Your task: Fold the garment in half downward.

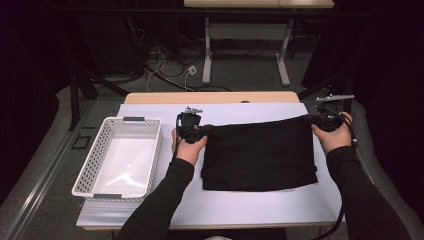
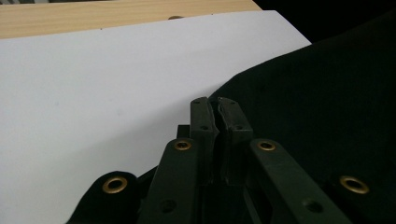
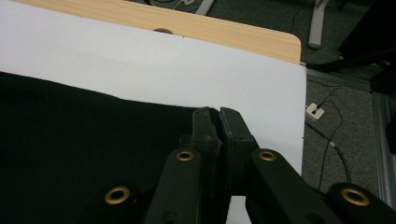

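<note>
Both-handed, each gripper pinches a far corner of the black cloth.
L gripper jaws closed on cloth's far-left corner, R gripper jaws closed on far-right corner; cloth lies flat, folded, mid-table on white sheet over wooden tabletop. White perforated basket sits just left of L hand. Beyond: grey floor w/ cables, white table legs; room edges v. dark, hard to make out. No legible writing.
</note>
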Tool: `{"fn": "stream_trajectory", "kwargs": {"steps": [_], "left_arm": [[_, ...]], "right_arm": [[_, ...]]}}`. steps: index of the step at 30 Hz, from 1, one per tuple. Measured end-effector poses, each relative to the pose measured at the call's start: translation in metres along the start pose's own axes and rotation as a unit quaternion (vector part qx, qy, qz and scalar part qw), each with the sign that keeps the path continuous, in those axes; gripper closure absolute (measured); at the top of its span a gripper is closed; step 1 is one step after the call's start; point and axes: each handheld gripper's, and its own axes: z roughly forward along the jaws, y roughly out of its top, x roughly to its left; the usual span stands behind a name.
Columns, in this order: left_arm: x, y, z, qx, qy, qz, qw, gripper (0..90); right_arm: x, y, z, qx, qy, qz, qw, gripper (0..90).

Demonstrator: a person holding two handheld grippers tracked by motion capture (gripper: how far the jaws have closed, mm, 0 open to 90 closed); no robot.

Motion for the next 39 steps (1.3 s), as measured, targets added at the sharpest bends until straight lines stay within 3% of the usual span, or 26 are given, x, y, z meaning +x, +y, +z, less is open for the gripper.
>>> {"fn": "stream_trajectory", "kwargs": {"steps": [4, 20, 23, 24, 25, 27, 31, 39], "left_arm": [[0.002, 0.003, 0.007, 0.005, -0.001, -0.003, 1.0000, 85.5], [0.008, 0.000, 0.020, 0.016, 0.003, -0.010, 0.9998, 85.5], [0.010, -0.001, 0.022, 0.019, 0.003, -0.013, 0.9997, 85.5], [0.010, -0.001, 0.023, 0.022, 0.004, -0.012, 0.9997, 85.5], [0.010, -0.001, 0.025, 0.023, 0.004, -0.014, 0.9996, 85.5], [0.010, -0.001, 0.027, 0.024, 0.005, -0.013, 0.9996, 85.5], [0.010, -0.002, 0.028, 0.026, 0.006, -0.013, 0.9995, 85.5], [0.012, -0.002, 0.027, 0.028, 0.007, -0.013, 0.9995, 85.5]], "right_arm": [[-0.004, 0.000, 0.002, -0.005, -0.007, 0.007, 0.9999, 86.0], [0.002, -0.006, 0.029, 0.020, -0.019, 0.006, 0.9996, 85.4], [0.003, -0.006, 0.029, 0.018, -0.019, 0.006, 0.9996, 81.2], [0.003, -0.006, 0.030, 0.014, -0.020, 0.000, 0.9997, 73.9], [0.003, -0.006, 0.030, 0.014, -0.020, 0.000, 0.9997, 73.9], [0.008, -0.006, 0.030, 0.010, -0.026, -0.012, 0.9995, 65.0], [0.015, -0.006, 0.030, 0.004, -0.027, -0.032, 0.9991, 59.8], [0.049, -0.006, 0.029, -0.010, -0.002, -0.075, 0.9971, 49.8]]}}
